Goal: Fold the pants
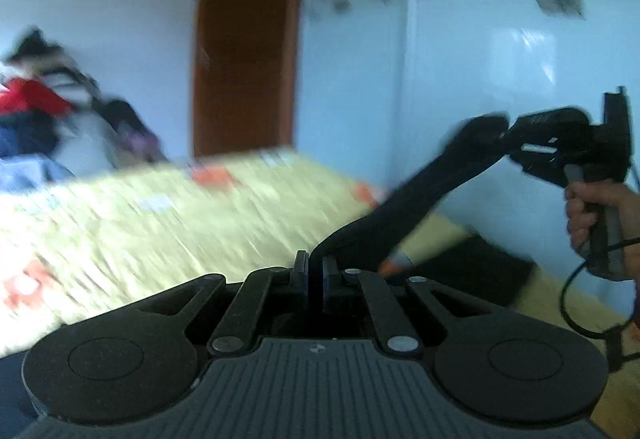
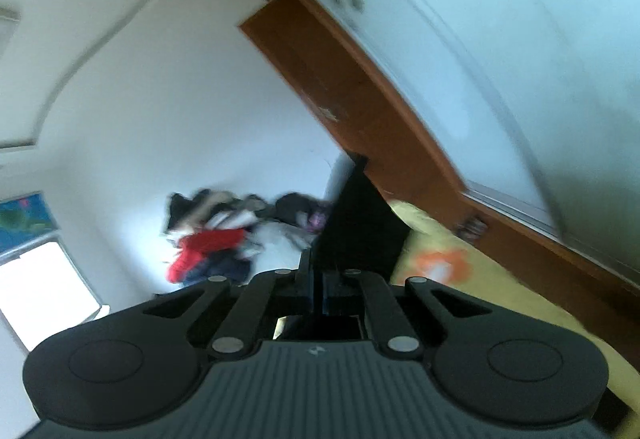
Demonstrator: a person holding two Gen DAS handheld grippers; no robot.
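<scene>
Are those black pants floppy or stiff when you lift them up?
Probably floppy: the black pants hang in a soft band between the left gripper and the right gripper, both shut on them. Likely light, since thin jaws carry them. They would probably sag onto the yellow bedspread if one end slipped.

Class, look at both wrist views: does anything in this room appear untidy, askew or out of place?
Yes. A jumbled heap of clothes, red, dark and pale pieces, lies unfolded against the white wall at the far end of the yellow bed cover. The black pants hang stretched in the air between the left claw and right claw, not yet folded.
</scene>
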